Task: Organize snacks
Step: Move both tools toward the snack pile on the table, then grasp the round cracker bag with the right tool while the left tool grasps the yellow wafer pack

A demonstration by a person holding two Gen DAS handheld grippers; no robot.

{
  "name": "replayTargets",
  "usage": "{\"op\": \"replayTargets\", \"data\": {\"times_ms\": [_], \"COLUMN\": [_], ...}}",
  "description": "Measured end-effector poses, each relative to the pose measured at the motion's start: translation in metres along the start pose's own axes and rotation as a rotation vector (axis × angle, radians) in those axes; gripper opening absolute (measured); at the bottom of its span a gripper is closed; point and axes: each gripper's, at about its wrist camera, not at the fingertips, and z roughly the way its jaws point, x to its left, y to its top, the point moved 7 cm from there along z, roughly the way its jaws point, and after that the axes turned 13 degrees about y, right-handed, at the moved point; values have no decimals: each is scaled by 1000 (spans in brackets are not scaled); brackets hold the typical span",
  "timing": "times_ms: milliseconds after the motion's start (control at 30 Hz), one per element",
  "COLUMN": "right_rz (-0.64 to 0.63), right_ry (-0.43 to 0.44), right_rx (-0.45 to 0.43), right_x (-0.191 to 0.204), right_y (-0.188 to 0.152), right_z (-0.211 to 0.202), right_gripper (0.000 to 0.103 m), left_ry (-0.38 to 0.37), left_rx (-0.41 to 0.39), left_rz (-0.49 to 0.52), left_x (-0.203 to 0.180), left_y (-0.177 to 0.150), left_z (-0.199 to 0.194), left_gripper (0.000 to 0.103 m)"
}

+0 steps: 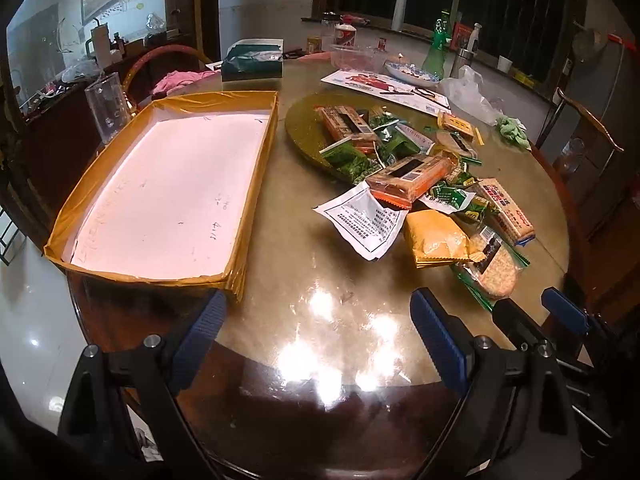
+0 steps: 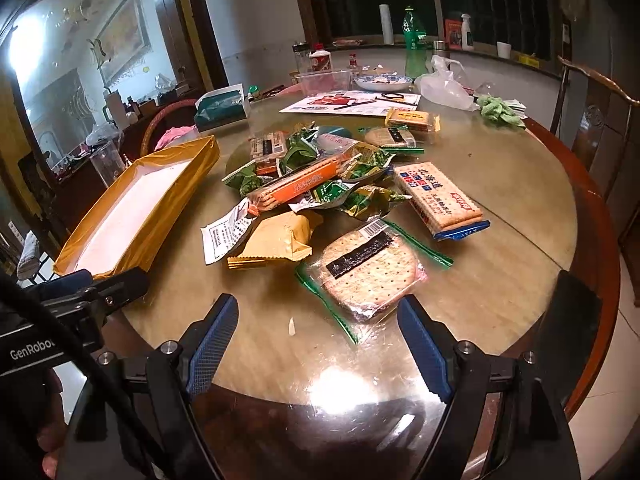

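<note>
both grippers spread wide, nothing in them: left gripper [image 1: 316, 332] near the tray [image 1: 256, 168] corner, right gripper [image 2: 316, 332] just short of the round cracker pack [image 2: 370, 270]. snack pile [image 2: 320, 184] sits mid table [image 2: 520, 208], right of tray; tray has no snacks in it.

On the table [image 2: 500, 184] I see the tray [image 2: 132, 216] at ten o'clock, the snack pile [image 2: 320, 188] at twelve, the round cracker pack [image 2: 370, 276] nearest me.
</note>
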Motion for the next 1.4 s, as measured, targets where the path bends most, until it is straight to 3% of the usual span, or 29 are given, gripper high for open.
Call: {"op": "replayTargets", "data": {"times_ms": [300, 700, 967, 1233, 1400], "right_rz": [8, -6, 140, 142, 245], "right_ry": [7, 87, 63, 13, -35], "right_rx": [5, 23, 55, 42, 102], "right_x": [0, -7, -40, -44, -69], "right_y": [-6, -1, 2, 9, 8], "right_z": [0, -7, 3, 4, 34], "right_gripper": [82, 82, 82, 82, 82], "left_ry": [1, -91, -112, -88, -89], "left_rx": [5, 21, 10, 14, 25], "left_rz": [-15, -58, -59, -50, -50], "left_x": [13, 14, 7, 12, 12], "left_y": [-8, -7, -4, -2, 0], "left_z": [-3, -9, -12, -12, -9], "left_gripper": [93, 93, 93, 93, 93]}}
